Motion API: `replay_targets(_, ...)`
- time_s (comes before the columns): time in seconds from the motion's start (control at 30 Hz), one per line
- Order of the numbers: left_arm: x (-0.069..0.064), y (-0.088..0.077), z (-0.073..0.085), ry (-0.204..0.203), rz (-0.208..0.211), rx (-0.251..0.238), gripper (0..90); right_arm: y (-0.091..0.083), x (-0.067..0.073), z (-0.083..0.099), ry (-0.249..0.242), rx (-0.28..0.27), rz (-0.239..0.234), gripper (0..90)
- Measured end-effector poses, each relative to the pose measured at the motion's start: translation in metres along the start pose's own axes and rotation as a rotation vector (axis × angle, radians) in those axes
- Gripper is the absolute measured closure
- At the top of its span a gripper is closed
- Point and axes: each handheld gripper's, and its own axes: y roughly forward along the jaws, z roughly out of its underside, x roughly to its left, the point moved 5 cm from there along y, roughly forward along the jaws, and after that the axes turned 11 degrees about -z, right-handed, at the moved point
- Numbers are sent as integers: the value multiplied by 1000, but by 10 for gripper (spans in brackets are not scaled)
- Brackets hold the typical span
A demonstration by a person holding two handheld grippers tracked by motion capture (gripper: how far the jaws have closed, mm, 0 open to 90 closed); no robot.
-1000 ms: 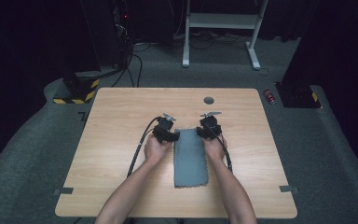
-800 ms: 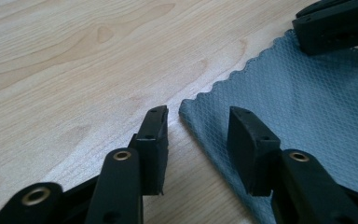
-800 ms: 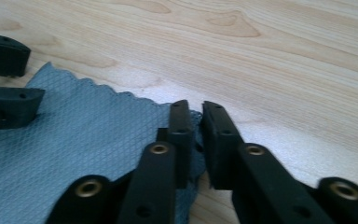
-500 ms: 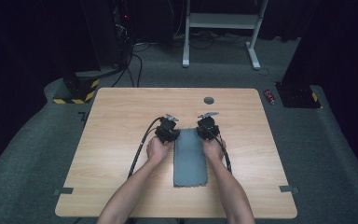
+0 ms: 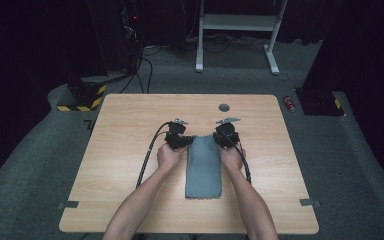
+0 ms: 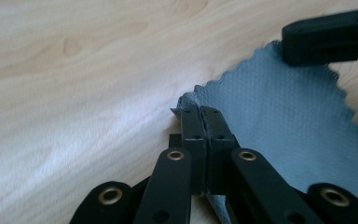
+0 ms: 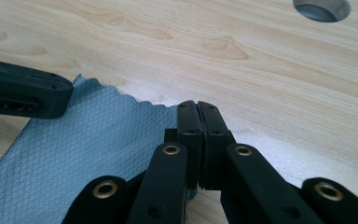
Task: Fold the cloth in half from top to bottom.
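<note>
Bench [image 5: 130, 150]: light wood, with a round cable hole [image 5: 224, 107] near its far edge. Grey-blue microfibre cloth [image 5: 203, 167] lies flat and lengthwise, on the person's side of that hole, its zigzag far edge nearest the hole.

Change: jaws of both grippers have just been closing, each with a far corner of the cloth between them.

Left hand-held gripper [image 6: 199, 113]: jaws fully together, pinching the far left corner, which is puckered up at the tips. Right hand-held gripper [image 7: 197, 109]: jaws likewise together at the far right corner; the cloth edge runs into them, though how much fabric is caught is hard to see.

Judgement: both corners appear secured, cloth not yet off the bench; a lift or fold toward the person could follow.
</note>
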Motion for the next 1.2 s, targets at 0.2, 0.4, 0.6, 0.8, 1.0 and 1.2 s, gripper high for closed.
replay_targets(0.2, 1, -4, -20, 27, -14, -47, 892, -9, -7, -13, 6, -20, 17, 891)
replay_targets(0.4, 2, -11, -26, 35, 6, -70, 891, -17, -5, -20, -30, -31, 11, 891)
replay_targets(0.6, -3, -21, -22, 88, 28, -60, 889, -17, 3, -10, -50, -22, -13, 890)
replay_targets(0.8, -7, -28, -11, 198, 1, -31, 889, -24, 7, 0, -72, -25, -48, 891)
replay_targets(1.0, -16, -35, 5, 242, 16, -19, 889, -31, 14, 10, -107, -21, -74, 890)
replay_targets(1.2, -20, -38, 18, 249, 32, -16, 888, -37, 21, 25, -121, -16, -102, 890)
